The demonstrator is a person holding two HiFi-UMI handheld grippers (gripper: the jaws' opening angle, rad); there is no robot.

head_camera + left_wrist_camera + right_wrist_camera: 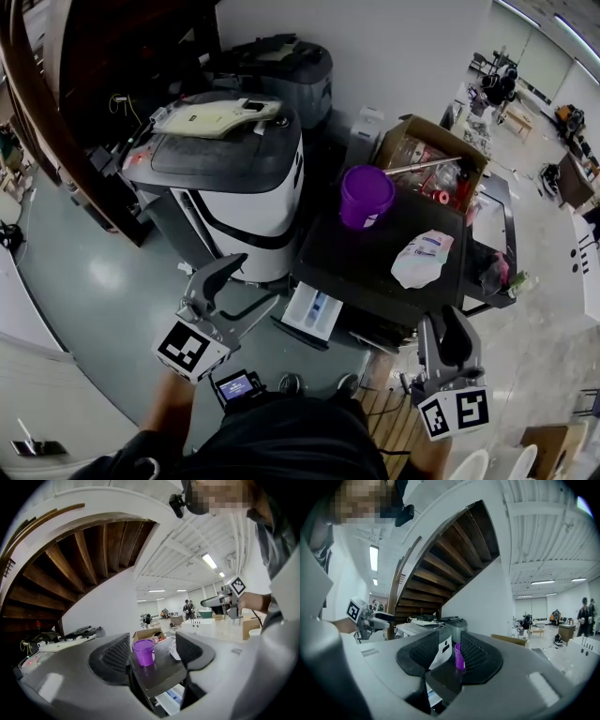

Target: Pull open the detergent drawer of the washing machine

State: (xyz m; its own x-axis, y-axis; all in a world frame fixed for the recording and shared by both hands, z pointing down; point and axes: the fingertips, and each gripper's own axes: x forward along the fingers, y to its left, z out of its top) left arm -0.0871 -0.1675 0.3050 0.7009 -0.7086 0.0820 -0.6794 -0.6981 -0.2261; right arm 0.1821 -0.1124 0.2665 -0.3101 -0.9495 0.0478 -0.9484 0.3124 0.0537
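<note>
Non-task clutter:
- Purple cup (366,197) stands upright with an open top, just left of an open cardboard box (410,132).
- The box is stuffed with mixed items, and a metal rod (422,167) lies across its opening.
- A crumpled white bag (422,258) sits in front of the box, apart from the cup.
- Further left is a white-and-black appliance (253,202) with a grey lid, and a cream flat item (216,116) lies on that lid.
- A dark grey bin-like unit (291,75) stands behind it by the wall.
- A wooden staircase (440,569) curves overhead.
- People (187,607) stand far back in the hall.

The left gripper (253,281) is held out level, jaws well apart, nothing between them; the right gripper (448,319) is level too, jaws narrowly apart, empty.
</note>
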